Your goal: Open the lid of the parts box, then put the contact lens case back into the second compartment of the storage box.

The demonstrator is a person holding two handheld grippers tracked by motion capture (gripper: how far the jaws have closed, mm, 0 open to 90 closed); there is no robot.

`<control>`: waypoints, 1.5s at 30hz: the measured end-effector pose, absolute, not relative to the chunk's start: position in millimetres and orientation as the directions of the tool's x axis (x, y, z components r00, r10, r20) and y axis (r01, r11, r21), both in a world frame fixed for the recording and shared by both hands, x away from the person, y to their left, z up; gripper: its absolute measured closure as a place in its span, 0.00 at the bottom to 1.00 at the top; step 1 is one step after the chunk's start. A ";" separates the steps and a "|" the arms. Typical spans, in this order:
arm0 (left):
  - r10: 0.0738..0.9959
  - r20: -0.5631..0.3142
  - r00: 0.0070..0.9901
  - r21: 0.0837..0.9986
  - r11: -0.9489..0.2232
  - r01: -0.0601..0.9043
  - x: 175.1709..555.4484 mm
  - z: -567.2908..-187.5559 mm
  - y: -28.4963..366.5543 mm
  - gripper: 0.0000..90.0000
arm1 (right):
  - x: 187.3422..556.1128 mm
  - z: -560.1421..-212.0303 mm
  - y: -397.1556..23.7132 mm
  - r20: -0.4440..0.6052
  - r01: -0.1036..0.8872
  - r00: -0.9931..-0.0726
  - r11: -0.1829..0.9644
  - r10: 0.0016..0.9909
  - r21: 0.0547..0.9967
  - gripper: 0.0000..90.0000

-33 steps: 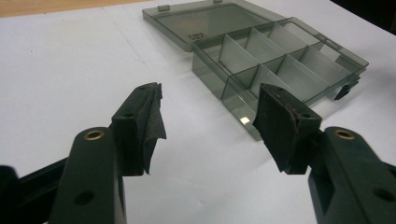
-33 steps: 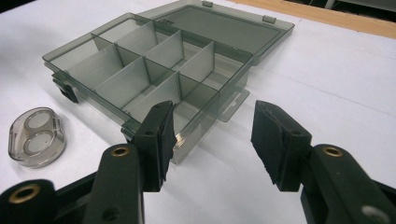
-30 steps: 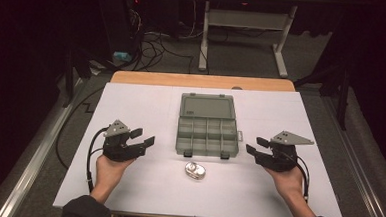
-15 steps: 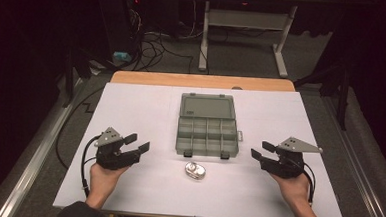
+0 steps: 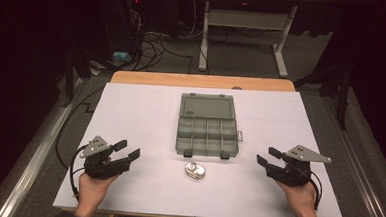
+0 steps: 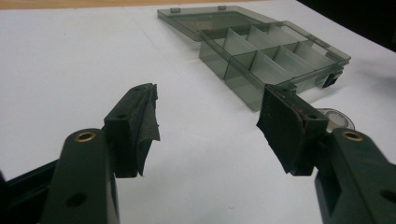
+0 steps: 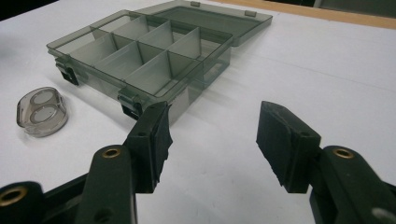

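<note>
Both claws stand open with nothing between their pads, the jaws having just been opening further. Held in the person's left hand, the left gripper (image 5: 126, 153) sits at about 8 o'clock on the table, its jaws aimed toward 2 o'clock; the right gripper (image 5: 265, 157) sits at about 4 o'clock, jaws aimed toward 10 o'clock.

Between them, near the front edge at 6 o'clock, lies the small clear case (image 5: 194, 170), a rounded transparent shell with two round discs inside, flat on the sheet. From the left gripper it lies toward 3 o'clock, from the right gripper toward 9 o'clock, well apart from both.

Just beyond the case, toward 12 o'clock, rests the grey compartment box (image 5: 207, 131), lid folded back flat, its divided cells showing no contents. Case and box are near but not touching.

Everything sits on a white sheet (image 5: 140, 116) that covers the wooden table (image 5: 202, 81). Beyond the table the room is dark, with cables (image 5: 152, 41) on the floor and a white frame (image 5: 245, 31) standing behind. Bare sheet lies between each claw and the case.
</note>
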State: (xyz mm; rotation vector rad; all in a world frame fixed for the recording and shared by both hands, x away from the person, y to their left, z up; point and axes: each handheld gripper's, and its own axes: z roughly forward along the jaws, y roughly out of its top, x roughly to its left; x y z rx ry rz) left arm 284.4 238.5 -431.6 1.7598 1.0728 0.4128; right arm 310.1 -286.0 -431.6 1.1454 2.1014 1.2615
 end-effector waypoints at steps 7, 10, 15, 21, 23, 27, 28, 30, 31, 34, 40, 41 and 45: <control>0.820 -0.203 0.535 0.882 -0.084 0.463 273.3 -440.5 244.5 0.39 | 298.5 -437.0 -296.2 0.051 0.414 -0.547 0.217 0.835 0.884 0.48; 0.824 -0.205 0.528 0.879 -0.082 0.470 270.7 -443.8 245.8 0.39 | 293.6 -440.4 -299.9 0.048 0.405 -0.549 0.215 0.834 0.888 0.47; 0.841 -0.199 0.503 0.874 -0.080 0.479 267.2 -449.9 247.4 0.38 | 288.1 -443.2 -304.6 0.050 0.404 -0.550 0.213 0.833 0.890 0.44; 0.851 -0.208 0.482 0.871 -0.063 0.487 264.6 -454.3 251.3 0.38 | 277.3 -453.1 -314.7 0.025 0.386 -0.535 0.218 0.844 0.897 0.41; 0.851 -0.213 0.481 0.868 -0.061 0.493 265.7 -455.7 251.0 0.38 | 274.7 -456.4 -318.5 0.033 0.391 -0.531 0.211 0.847 0.896 0.41; 0.836 -0.221 0.502 0.869 -0.065 0.491 268.7 -456.5 248.1 0.38 | 270.5 -458.2 -323.9 0.070 0.407 -0.510 0.169 0.857 0.897 0.41; 0.836 -0.221 0.502 0.869 -0.065 0.491 268.7 -456.5 248.1 0.38 | 270.5 -458.2 -323.9 0.070 0.407 -0.510 0.169 0.857 0.897 0.41; 0.828 -0.221 0.516 0.870 -0.071 0.487 268.7 -456.2 246.8 0.38 | 267.5 -457.5 -325.4 0.080 0.408 -0.494 0.150 0.866 0.900 0.41; 0.828 -0.219 0.517 0.871 -0.073 0.486 268.4 -456.0 246.6 0.38 | 266.7 -457.2 -325.4 0.075 0.403 -0.494 0.152 0.866 0.903 0.41; 0.829 -0.215 0.516 0.874 -0.072 0.480 268.1 -455.2 245.9 0.38 | 265.5 -457.1 -324.5 0.070 0.403 -0.493 0.156 0.867 0.902 0.41; 0.830 -0.227 0.510 0.875 -0.056 0.481 268.2 -454.5 247.3 0.38 | 267.3 -457.8 -323.1 0.067 0.402 -0.504 0.165 0.861 0.900 0.40; 0.830 -0.227 0.510 0.875 -0.056 0.481 268.2 -454.5 247.3 0.38 | 267.3 -457.8 -322.6 0.067 0.402 -0.504 0.166 0.861 0.900 0.40; 0.833 -0.228 0.504 0.874 -0.054 0.484 267.9 -454.8 247.8 0.38 | 267.7 -457.2 -320.9 0.059 0.396 -0.507 0.172 0.860 0.902 0.40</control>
